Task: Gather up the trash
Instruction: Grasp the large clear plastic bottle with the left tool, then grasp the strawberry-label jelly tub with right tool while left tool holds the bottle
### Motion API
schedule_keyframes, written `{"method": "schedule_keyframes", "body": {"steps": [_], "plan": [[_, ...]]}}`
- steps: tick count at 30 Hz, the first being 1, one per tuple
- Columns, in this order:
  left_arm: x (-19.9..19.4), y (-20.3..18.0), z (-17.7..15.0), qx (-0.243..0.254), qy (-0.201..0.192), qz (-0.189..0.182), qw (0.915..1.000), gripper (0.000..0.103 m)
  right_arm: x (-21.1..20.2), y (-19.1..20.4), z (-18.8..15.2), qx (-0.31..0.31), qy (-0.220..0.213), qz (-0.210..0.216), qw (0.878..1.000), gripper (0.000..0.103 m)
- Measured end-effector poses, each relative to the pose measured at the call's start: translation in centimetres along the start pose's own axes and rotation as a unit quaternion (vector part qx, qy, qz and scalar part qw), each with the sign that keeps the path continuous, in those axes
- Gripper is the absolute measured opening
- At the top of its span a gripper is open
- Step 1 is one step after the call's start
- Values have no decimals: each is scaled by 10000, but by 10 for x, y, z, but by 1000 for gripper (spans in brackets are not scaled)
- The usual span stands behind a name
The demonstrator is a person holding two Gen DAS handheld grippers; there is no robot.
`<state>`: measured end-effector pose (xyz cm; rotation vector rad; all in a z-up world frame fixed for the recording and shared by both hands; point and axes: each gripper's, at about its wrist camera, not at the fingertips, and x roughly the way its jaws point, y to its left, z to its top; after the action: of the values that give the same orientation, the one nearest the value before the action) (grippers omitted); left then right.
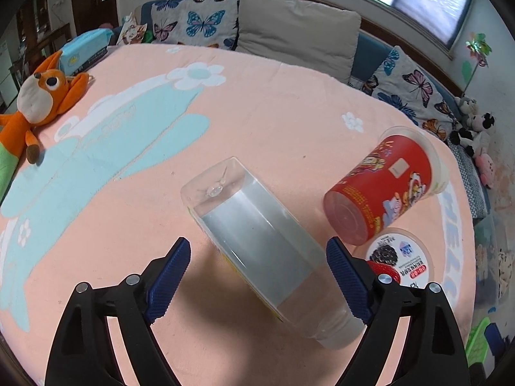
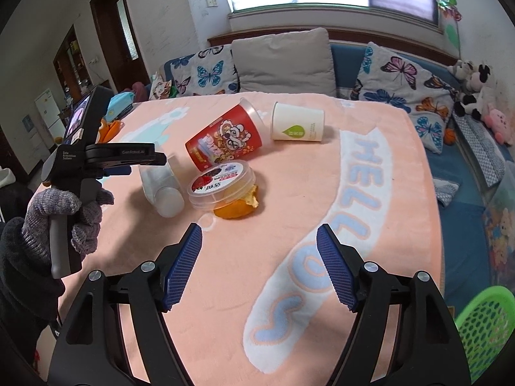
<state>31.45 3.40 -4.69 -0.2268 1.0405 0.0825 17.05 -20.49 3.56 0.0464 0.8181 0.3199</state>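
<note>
A clear plastic bottle lies on its side on the peach blanket, between the open fingers of my left gripper, which straddles it without closing. A red snack cup lies on its side to its right, next to a round lidded tub. In the right wrist view I see the bottle, the red cup, the tub resting on orange peel, and a white paper cup on its side. My right gripper is open and empty, short of the tub.
An orange plush fox lies at the blanket's left. Pillows line the back, with plush toys at the right. A green perforated basket sits off the bed at lower right. The gloved hand holding the left gripper is at left.
</note>
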Motion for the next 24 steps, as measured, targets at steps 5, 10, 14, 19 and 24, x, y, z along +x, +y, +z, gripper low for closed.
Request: {"method": "schedule_keyframes", "body": {"steps": [5, 10, 14, 19, 24], "plan": [[4, 0, 3, -64, 52, -57, 10000, 84, 6, -1, -2, 72, 23, 22, 10000, 74], [11, -3, 6, -73, 183, -98, 9998, 84, 6, -5, -7, 229, -54, 115, 9997, 74], [19, -9, 8, 25, 230, -23, 9997, 84, 11, -12, -10, 347, -19, 210, 9992, 74], [21, -10, 9, 72, 247, 17, 9997, 81, 15, -16, -11, 377, -53, 261, 9989, 74], [22, -9, 12, 107, 315, -20, 9994, 78, 19, -15, -10, 382, -58, 415, 9984, 74]]}}
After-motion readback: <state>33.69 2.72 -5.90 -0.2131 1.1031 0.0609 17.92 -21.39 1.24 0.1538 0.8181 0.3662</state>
